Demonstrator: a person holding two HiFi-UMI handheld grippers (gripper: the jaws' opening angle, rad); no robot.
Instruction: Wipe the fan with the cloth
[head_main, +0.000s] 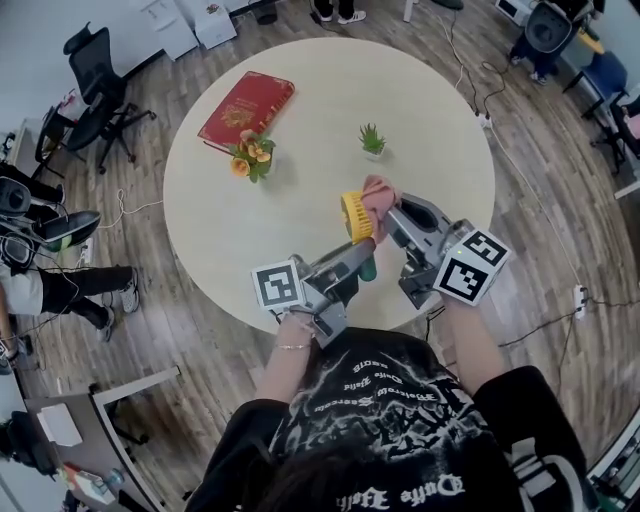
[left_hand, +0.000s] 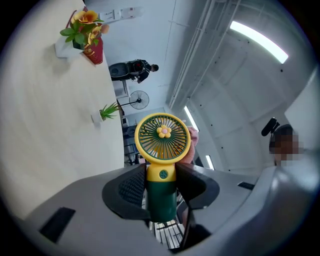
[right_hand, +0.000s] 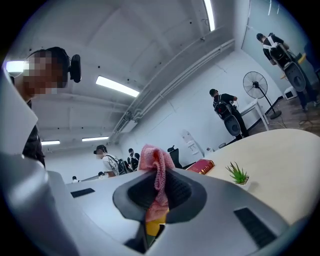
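here the fan (left_hand: 161, 137) hides most of the cloth (left_hand: 193, 142), perhaps touching.

A round cream table (head_main: 430, 100) stands on a grey-brown wood-plank floor (head_main: 530, 230). A black swivel office chair (head_main: 100, 80) sits far left. Long white strip lights (left_hand: 259, 41) cross the pale ceiling.

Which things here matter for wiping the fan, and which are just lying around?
For the job:
- fan, held in the left gripper
- cloth, held in the right gripper

Lying about on the table:
- book
- flowers
- plant
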